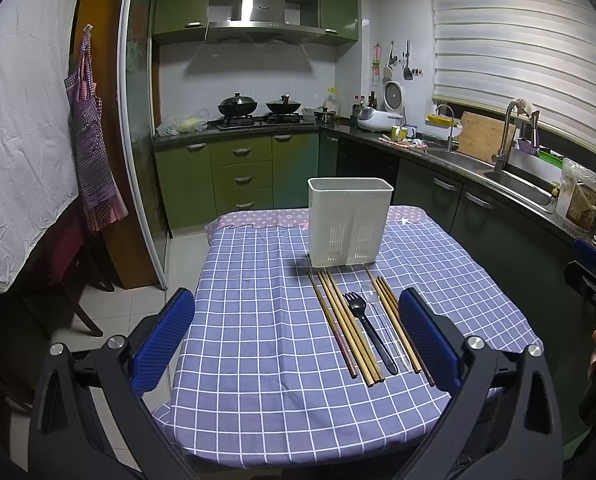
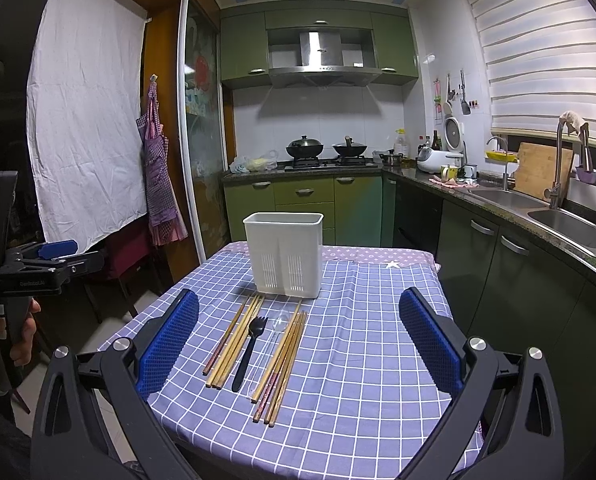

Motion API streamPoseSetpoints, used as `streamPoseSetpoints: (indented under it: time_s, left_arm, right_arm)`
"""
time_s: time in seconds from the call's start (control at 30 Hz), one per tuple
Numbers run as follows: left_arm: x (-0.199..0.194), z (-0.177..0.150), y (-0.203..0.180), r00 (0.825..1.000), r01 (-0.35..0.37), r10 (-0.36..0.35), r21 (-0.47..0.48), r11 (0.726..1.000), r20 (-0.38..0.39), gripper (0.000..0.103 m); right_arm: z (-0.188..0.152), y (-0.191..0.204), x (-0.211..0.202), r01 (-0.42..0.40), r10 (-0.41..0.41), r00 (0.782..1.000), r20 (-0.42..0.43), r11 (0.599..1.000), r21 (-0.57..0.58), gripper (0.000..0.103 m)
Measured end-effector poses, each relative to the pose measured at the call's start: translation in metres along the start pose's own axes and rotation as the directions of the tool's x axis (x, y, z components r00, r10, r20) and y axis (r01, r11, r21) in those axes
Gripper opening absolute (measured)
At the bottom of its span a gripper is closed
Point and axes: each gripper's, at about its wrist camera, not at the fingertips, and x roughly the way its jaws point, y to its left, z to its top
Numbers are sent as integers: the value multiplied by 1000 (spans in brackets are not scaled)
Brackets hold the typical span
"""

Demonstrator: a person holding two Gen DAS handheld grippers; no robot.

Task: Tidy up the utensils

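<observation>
A white slotted utensil holder (image 1: 349, 222) (image 2: 284, 254) stands upright at the far middle of the checked tablecloth. In front of it lie two bundles of wooden chopsticks (image 1: 344, 330) (image 2: 234, 340), a black plastic fork (image 1: 370, 330) (image 2: 247, 354) and a clear plastic spoon (image 1: 382, 320) (image 2: 272, 344) between them. The second chopstick bundle (image 1: 398, 326) (image 2: 282, 364) lies right of the spoon. My left gripper (image 1: 298, 336) is open and empty above the table's near edge. My right gripper (image 2: 298, 340) is open and empty, above the utensils' near ends.
The table (image 1: 258, 280) (image 2: 378, 320) has a blue checked cloth. Kitchen counters with a sink (image 1: 514, 184) (image 2: 570, 224) run along the right. A stove with pans (image 1: 258, 110) stands behind. An apron (image 1: 92, 148) and a white sheet hang at the left.
</observation>
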Motion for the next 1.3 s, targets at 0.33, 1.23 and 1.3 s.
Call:
streamPoseSetpoints:
  time_s: [0.33,1.23,1.3]
  left_arm:
    - [1,-5,-3,1000,1,-1,4,1000,-3,97]
    - [155,11,-46,904,109,-88,28,994,-418,97]
    - [179,9,-53,862,136,-124,-11,991,-492,97]
  right_arm:
    - [-2,2,2,2,-2,1000,-8,1000,-2,99]
    - [-10,-49,162,73,-90,886,-456,996,-54,99]
    - [-12,-64,181,90,-82,853,-516,996,-10,99]
